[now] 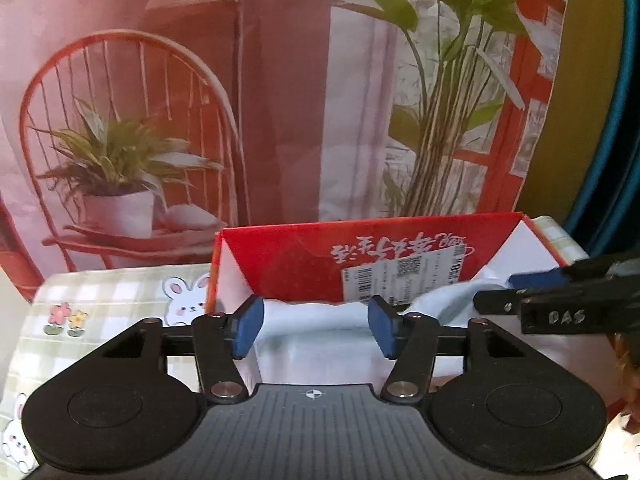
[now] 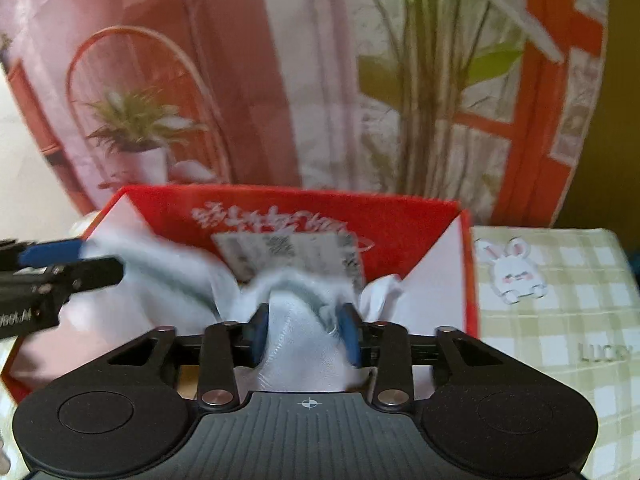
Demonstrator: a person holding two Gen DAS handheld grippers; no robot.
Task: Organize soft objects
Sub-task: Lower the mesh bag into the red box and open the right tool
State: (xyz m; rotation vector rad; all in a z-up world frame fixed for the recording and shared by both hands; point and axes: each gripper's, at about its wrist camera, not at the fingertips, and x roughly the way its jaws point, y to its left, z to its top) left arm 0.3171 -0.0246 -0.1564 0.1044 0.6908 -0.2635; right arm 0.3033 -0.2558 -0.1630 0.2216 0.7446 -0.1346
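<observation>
The left gripper [image 1: 316,328] is standing with its blue pads [image 1: 248,330] spread apart over the near edge of the red box [image 1: 304,264], and nothing is pressing against them; the white cloth [image 1: 320,316] is lying just beyond and below the gap, inside the box. The right gripper [image 2: 304,332] is poised at the same box from the right side, its pads [image 2: 258,336] flanking a raised fold of the white cloth [image 2: 296,340]. The picture is blurred there, so I cannot tell whether the pads are still pinching the fold or merely sitting beside it. In the left wrist view the right gripper [image 1: 520,288] is reaching in from the right, tips over the cloth. The cloth is bunching across the box's white-lined floor, against the far red wall with its printed label [image 1: 404,276]. The box is resting on a green checked cover with rabbit pictures [image 2: 560,304]. Far behind, a printed backdrop of a chair and plants [image 1: 160,120] is hanging.
</observation>
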